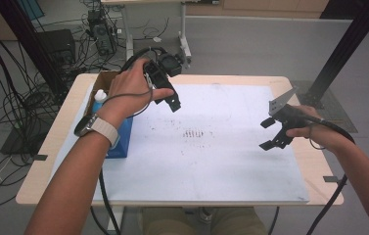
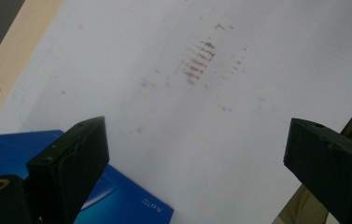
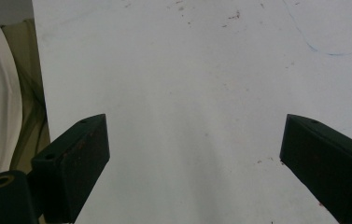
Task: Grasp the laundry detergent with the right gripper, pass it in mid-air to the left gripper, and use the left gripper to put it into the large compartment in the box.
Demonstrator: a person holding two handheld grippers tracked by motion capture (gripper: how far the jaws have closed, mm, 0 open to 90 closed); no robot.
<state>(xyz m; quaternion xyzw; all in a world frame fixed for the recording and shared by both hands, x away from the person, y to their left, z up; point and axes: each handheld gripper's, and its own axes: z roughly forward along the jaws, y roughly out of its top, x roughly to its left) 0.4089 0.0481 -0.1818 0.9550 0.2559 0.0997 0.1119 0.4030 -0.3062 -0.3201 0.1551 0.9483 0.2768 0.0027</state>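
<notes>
Your left gripper [image 1: 170, 100] hangs above the far-left part of the bench with its jaws spread wide and nothing between them. In the left gripper view its two black jaws frame bare white sheet, with a corner of the blue box [image 2: 117, 200] poking in just beside the left jaw. Your right gripper [image 1: 271, 133] hovers over the right side of the white sheet [image 1: 221, 161], jaws likewise wide apart and empty.

The nearest things to your left gripper sit at the left edge of the bench: the blue box [image 1: 123, 139] lies flat on the sheet, partly under your forearm, and behind it stands an open cardboard box [image 1: 104, 78] with a white-capped bottle [image 1: 100, 98] next to it. A patch of brownish marks [image 1: 196, 133] stains the middle of the sheet, between your two grippers.

The blue box looks like thin card, so expect it to be light, fairly stiff but easy to dent, with a glossy face that may slip. It lies flat, so take it by an edge or the free corner, jaws across its thin side, and close gently. The bottle probably tips easily; grip it around the body, below the cap.
</notes>
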